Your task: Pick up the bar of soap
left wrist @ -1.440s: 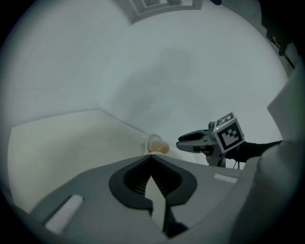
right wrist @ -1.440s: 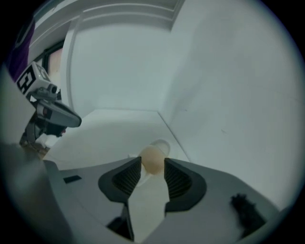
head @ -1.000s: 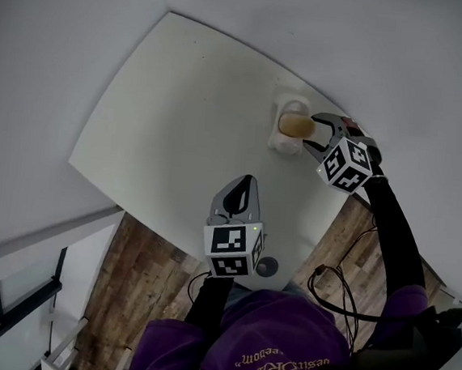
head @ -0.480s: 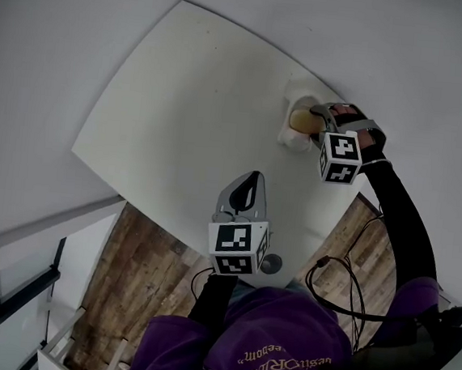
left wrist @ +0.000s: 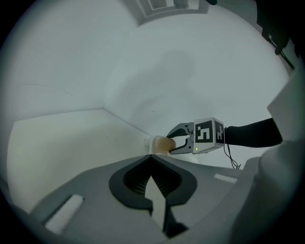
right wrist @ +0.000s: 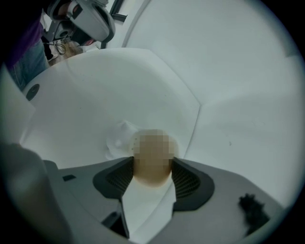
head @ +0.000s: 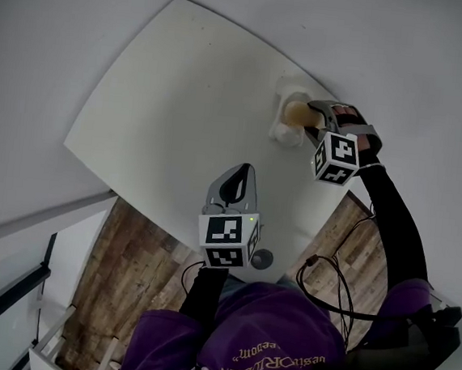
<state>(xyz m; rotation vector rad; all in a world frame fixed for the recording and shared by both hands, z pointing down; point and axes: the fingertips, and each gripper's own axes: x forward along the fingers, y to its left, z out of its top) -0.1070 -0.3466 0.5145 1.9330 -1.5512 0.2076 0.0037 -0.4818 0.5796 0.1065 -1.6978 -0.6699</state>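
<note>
Nearest to me: the person's purple top (head: 273, 339), with black cables (head: 331, 289) trailing over the wood floor (head: 133, 276) beside it.

Left tool (head: 245, 170): held over the near edge of the white surface (head: 174, 101), pointing out across it. Its own view shows the two jaws brought together at the tips, with nothing between them. Empty. A small round grey thing (head: 261, 259) sits at the surface edge just beside its marker cube; I can't tell what it is.

Middle of the surface: bare white.

Right tool (head: 305, 120): reached out on a black sleeve (head: 393, 228) to the far right part of the surface, pointing steeply down. Its jaws have just been opening and now stand spread wide, one on each side of the bar of soap (head: 297, 111). In its own view the tan bar fills the gap between the ribbed pads, which sit right at its flanks. I can see no squeeze on it, so I'm logging this as straddling, not gripping.

Soap: lies on a small white soap dish (head: 283, 133), near the far right edge of the surface and close to the wall corner. The left tool's view confirms this from the side, with the jaws wrapped round the bar and the dish underneath.

Farthest: plain pale wall (head: 391, 41).
</note>
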